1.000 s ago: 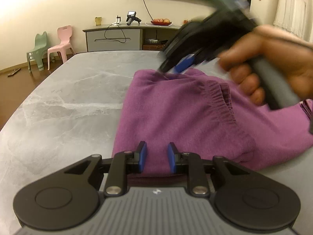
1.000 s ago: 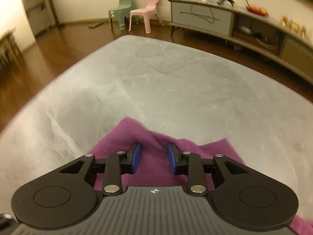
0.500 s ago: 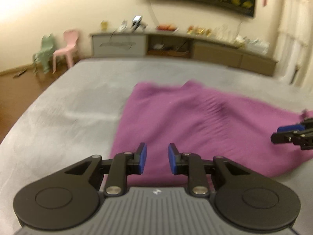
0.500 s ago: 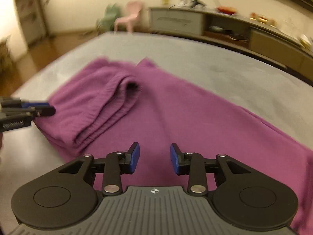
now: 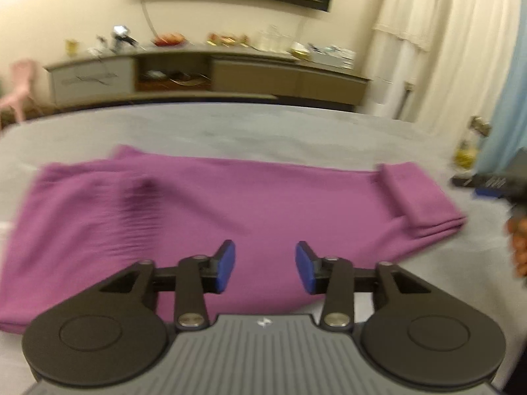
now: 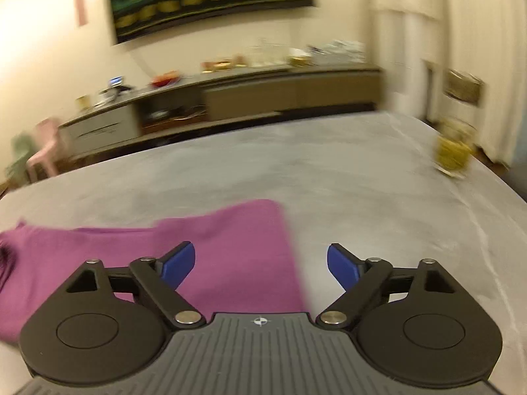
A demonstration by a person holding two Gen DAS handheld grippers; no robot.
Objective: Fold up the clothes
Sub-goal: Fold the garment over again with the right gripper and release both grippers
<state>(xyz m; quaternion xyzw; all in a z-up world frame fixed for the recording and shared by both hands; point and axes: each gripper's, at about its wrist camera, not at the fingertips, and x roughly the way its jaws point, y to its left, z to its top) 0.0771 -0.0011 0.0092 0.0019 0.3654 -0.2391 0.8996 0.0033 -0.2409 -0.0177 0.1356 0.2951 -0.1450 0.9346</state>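
On the grey table (image 5: pixel 296 131) the purple garment (image 5: pixel 230 204) lies flat. Over its near edge my left gripper (image 5: pixel 265 271) hangs spread, holding nothing; beside its cuff end, my right gripper (image 6: pixel 260 268) gapes wide, empty.

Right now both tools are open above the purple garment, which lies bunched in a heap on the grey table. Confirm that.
Not quite. The purple garment is not heaped: the left wrist view shows it spread flat across the grey table. The rest holds: left tool and right tool are both open above it.
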